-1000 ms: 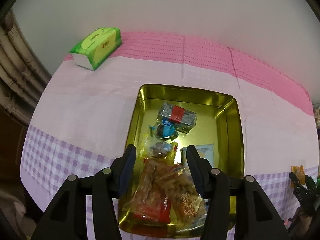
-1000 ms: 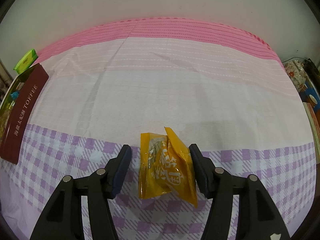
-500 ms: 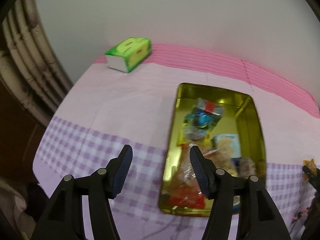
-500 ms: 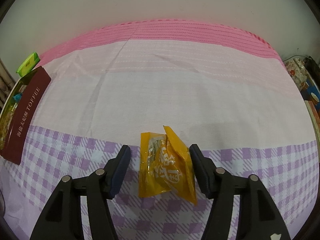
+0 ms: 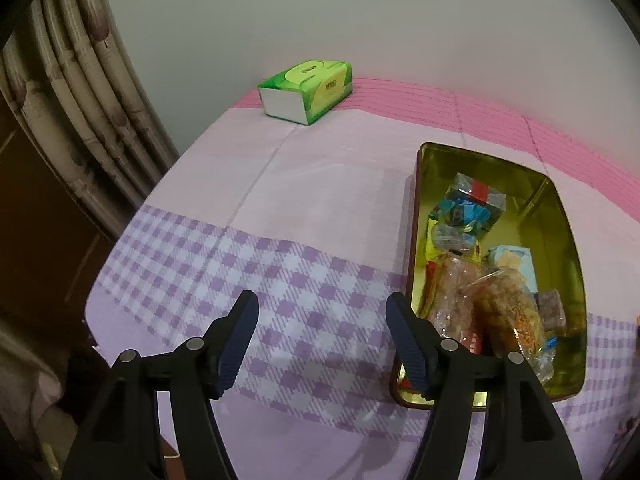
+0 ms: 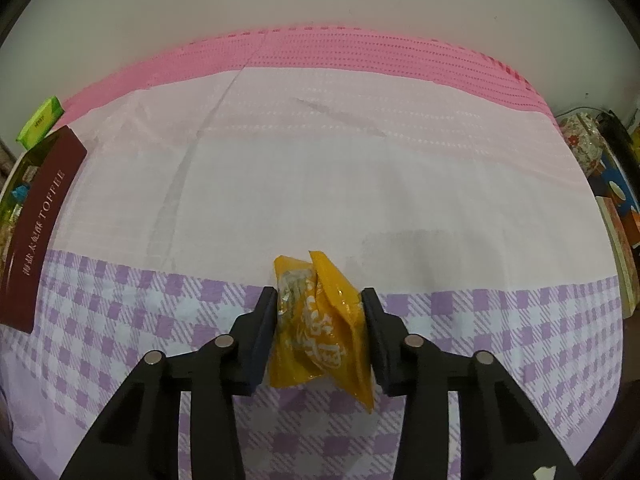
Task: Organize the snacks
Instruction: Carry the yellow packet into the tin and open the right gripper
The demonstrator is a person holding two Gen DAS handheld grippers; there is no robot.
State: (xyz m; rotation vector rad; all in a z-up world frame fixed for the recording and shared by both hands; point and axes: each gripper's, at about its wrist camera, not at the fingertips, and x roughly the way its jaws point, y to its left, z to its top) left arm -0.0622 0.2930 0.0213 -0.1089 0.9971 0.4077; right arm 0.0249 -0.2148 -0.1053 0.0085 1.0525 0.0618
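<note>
My right gripper is shut on a yellow snack packet, its pads pressing both sides, over the purple checked part of the cloth. A gold tin holds several wrapped snacks; it lies to the right of my left gripper, which is open and empty above the checked cloth. In the right wrist view the tin shows at the far left edge, with its maroon toffee lid leaning against it.
A green tissue box sits at the back of the table near the wall; it also shows in the right wrist view. A curtain hangs left of the table. Cluttered items stand off the table's right edge.
My right gripper has closed on the yellow packet. My left gripper has swung left, away from over the tin, staying open and empty.
</note>
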